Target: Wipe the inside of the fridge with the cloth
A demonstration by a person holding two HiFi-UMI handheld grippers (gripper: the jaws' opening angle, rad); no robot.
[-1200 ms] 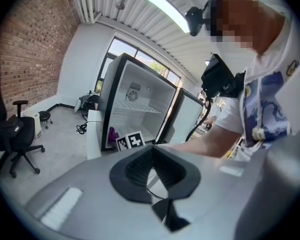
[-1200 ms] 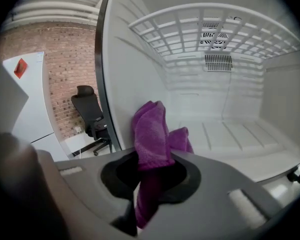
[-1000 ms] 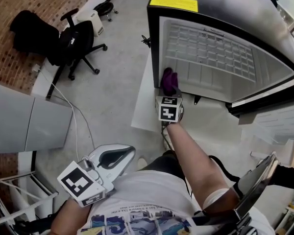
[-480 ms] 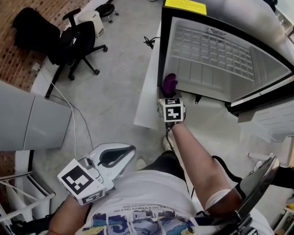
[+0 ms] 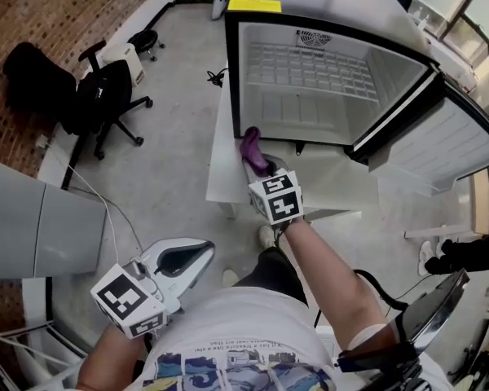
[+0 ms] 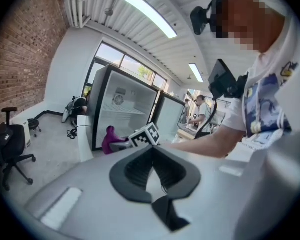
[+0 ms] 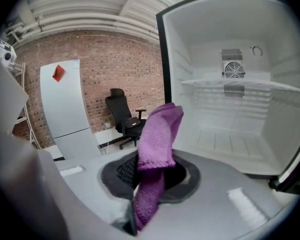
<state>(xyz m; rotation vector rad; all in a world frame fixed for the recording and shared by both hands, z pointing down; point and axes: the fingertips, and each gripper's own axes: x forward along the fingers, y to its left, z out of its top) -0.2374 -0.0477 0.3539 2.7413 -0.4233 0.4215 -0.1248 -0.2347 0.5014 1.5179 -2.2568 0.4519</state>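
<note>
The small fridge (image 5: 310, 88) stands open, its white inside bare, its door (image 5: 440, 149) swung out to the right. My right gripper (image 5: 259, 163) is shut on the purple cloth (image 5: 252, 147), just outside the fridge's lower left corner. In the right gripper view the cloth (image 7: 157, 144) hangs folded over the right gripper (image 7: 150, 176), with the fridge interior (image 7: 230, 104) and its wire shelf ahead. My left gripper (image 5: 197, 255) sits low beside my body, shut with nothing in it. In the left gripper view the left gripper (image 6: 152, 176) faces the fridge (image 6: 122, 111) and the cloth (image 6: 109, 139).
A white platform (image 5: 222, 165) carries the fridge. A black office chair (image 5: 106, 96) stands on the grey floor at left, with a grey cabinet (image 5: 57, 218) nearer me. A brick wall (image 5: 57, 15) runs along the far left. Another person (image 6: 200, 109) stands behind the fridge door.
My right gripper has drawn back with the cloth from the fridge's lower left edge towards me. The fridge now looks farther off and its door shows fully. The left gripper has stayed put.
</note>
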